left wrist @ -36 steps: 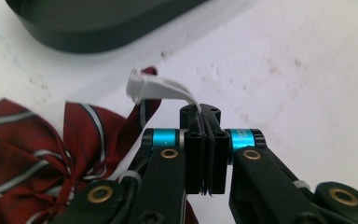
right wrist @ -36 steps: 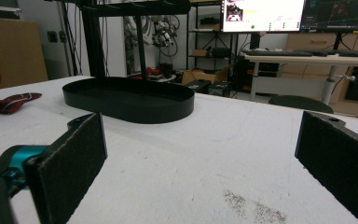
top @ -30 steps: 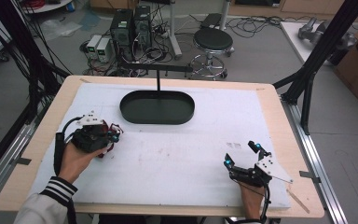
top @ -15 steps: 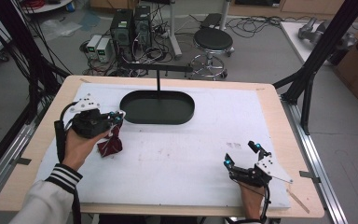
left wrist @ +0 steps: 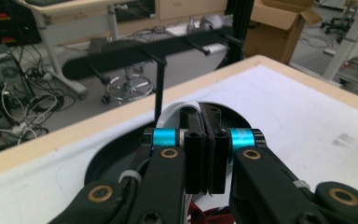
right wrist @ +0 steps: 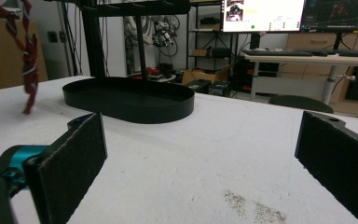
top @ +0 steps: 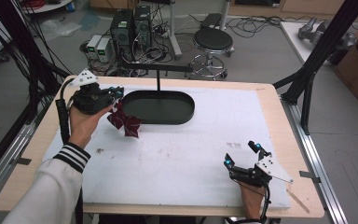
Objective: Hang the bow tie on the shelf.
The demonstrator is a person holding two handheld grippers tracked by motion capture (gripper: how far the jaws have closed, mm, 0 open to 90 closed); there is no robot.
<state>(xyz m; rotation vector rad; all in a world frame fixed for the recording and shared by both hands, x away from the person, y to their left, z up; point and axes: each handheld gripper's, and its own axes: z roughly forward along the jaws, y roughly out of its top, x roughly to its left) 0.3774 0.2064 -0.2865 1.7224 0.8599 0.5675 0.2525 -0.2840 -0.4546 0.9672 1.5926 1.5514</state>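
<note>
Occupying most of the high view is the table (top: 279, 140), a light wooden top that is carrying a white mat (top: 200, 154) marked with a few dark smudges. Standing on the far middle of the mat is an oval black tray (top: 161, 107), the base of a stand whose thin black post (top: 158, 84) is rising from the tray's far edge to a horizontal bar (top: 156, 68) with short pegs; in the right gripper view the same tray (right wrist: 128, 99) is sitting ahead on the mat. Reaching in from the lower left is a white sleeve (top: 42, 196) with dark striped cuff, and the left hand (top: 85, 123) is holding the left gripper (top: 116, 94) raised just beside the tray's left end. Its jaws are pressing together on a strip of white fabric (left wrist: 179, 110), as the left gripper view is showing, with the tray lying directly beyond them. Hanging below that gripper is a red patterned cloth (top: 125, 121), dangling clear of the mat and just beside the tray's near-left rim; in the right gripper view the cloth (right wrist: 26, 56) is hanging at far left, above the mat. Resting at the near right of the mat is the right gripper (top: 241, 154), held by the right hand (top: 251, 198), well apart from the tray, its jaws standing wide apart with nothing between them.
</note>
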